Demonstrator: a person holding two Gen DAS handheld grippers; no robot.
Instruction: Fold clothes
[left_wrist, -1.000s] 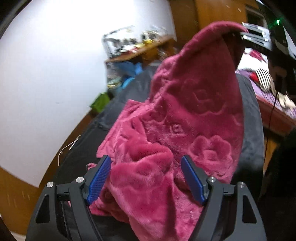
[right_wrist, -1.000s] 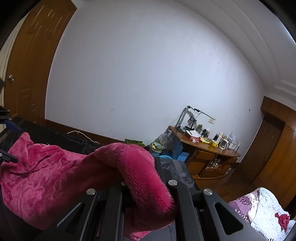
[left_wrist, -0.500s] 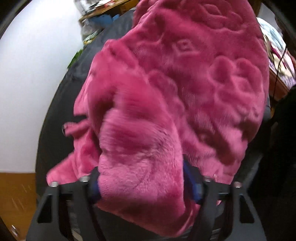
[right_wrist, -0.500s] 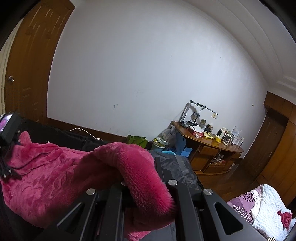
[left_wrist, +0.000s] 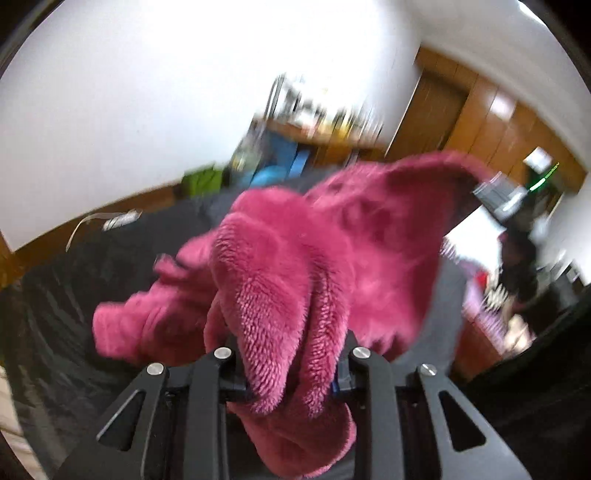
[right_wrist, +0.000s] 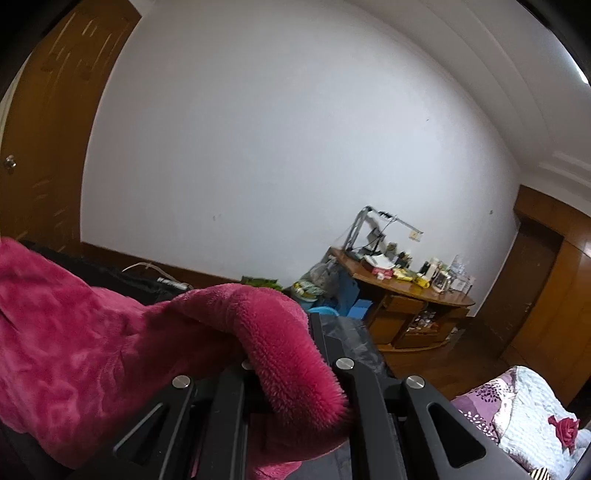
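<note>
Left gripper (left_wrist: 291, 373) is now clamped on a thick bunch of the pink fleece garment (left_wrist: 332, 236), whereas 1 s ago its fingers were spread wide w/ the fabric only lying between them; right gripper (right_wrist: 295, 384) is closed on another fleece edge, as before. The garment is thus held at two points and hangs raised above the dark cover (left_wrist: 74, 295), w/ one end seen pinched at the right gripper in the blurred left view. A fold can prob. be carried over from here, though how many folds are already in it can't be told.
</note>
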